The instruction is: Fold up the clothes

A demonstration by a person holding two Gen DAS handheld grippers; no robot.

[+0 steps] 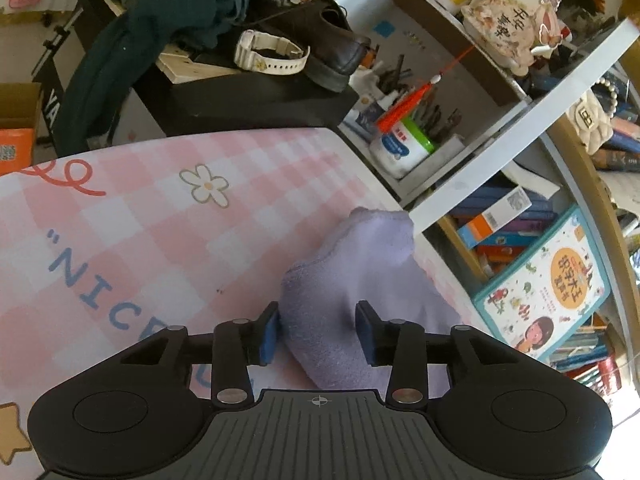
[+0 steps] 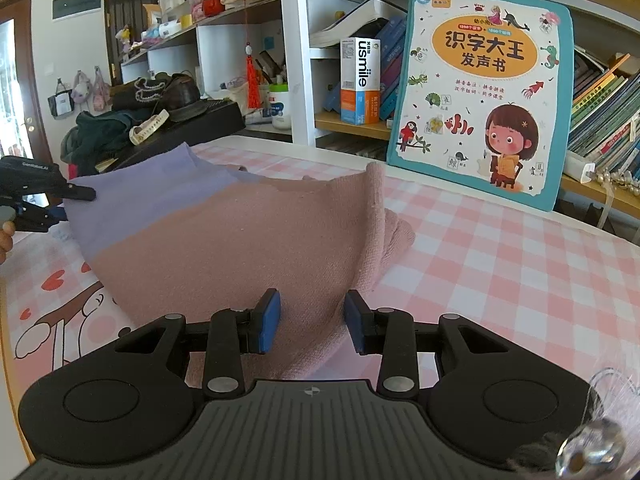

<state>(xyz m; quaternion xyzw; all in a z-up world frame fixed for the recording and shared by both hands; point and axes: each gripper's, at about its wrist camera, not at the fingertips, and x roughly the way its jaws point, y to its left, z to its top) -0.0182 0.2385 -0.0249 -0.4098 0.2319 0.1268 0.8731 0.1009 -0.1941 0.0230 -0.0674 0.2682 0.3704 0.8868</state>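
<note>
A knit garment, lilac [image 2: 132, 204] at one end and dusty pink [image 2: 224, 248] over the rest, lies on the pink checked table mat [image 2: 500, 264]. In the left wrist view its lilac end [image 1: 352, 280] runs between my left gripper's [image 1: 318, 334] open blue pads. My right gripper [image 2: 312, 326] is open too, with the pink part lying between its pads. A pink fold [image 2: 374, 216] stands up at the right. The left gripper [image 2: 44, 200] also shows at the lilac edge in the right wrist view.
A children's book [image 2: 484, 92] leans on a bookshelf [image 2: 600, 112] behind the table. A black stand [image 1: 248, 92] holds a brown shoe [image 1: 328, 44], a white watch [image 1: 272, 56] and dark green clothes [image 1: 160, 4]. White shelf cubbies [image 1: 460, 140] border the table's edge.
</note>
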